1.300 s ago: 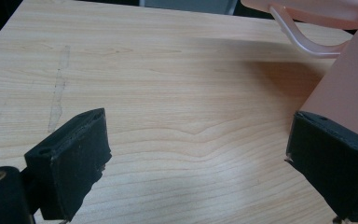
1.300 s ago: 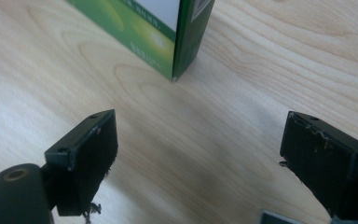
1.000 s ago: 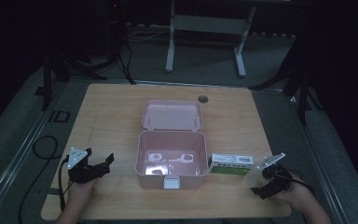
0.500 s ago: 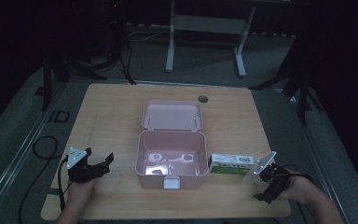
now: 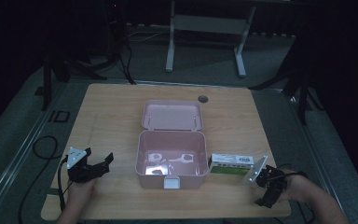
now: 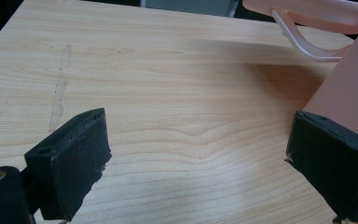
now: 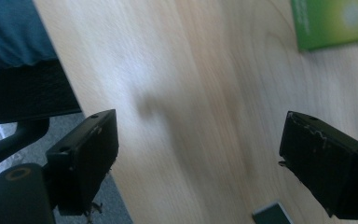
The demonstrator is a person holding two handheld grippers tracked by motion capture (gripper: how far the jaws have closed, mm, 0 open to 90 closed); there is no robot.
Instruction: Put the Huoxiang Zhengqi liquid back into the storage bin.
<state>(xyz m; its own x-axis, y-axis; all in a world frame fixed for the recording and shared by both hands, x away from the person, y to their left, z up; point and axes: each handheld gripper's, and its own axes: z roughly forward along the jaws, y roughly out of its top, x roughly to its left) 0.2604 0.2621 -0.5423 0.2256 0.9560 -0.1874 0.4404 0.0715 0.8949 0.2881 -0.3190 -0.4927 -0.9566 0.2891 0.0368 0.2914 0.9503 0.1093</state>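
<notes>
The carton point(image 5: 231, 164), a small flat green-and-white box, lies on the table point(image 5: 107, 112) just beside the right wall of the open pink case point(image 5: 171, 158), near the front edge. The right gripper point(image 5: 266, 183) is near it, a little toward the person and to the right, with its jaws spread wide and nothing between them; in the right gripper view a green corner of the carton point(image 7: 334, 22) sits well ahead of the jaws over bare wood. The left gripper point(image 5: 93, 167) rests at the case's left side, jaws likewise apart and empty; in the left gripper view the case's pink wall point(image 6: 349, 93) stands just behind one jaw, and whether they touch cannot be told.

The carton is probably light cardboard: stiff along its edges, soft across its broad faces, so a hard squeeze on the top could dent it. Its printed surface looks smooth and may slip. The safest hold seems to be across the two long narrow sides, near the middle, so it does not swing. Since it lies close to the case, the free long side and the short right end are the open approaches. The case, its lid point(image 5: 172, 115) lying back, has room inside.
</notes>
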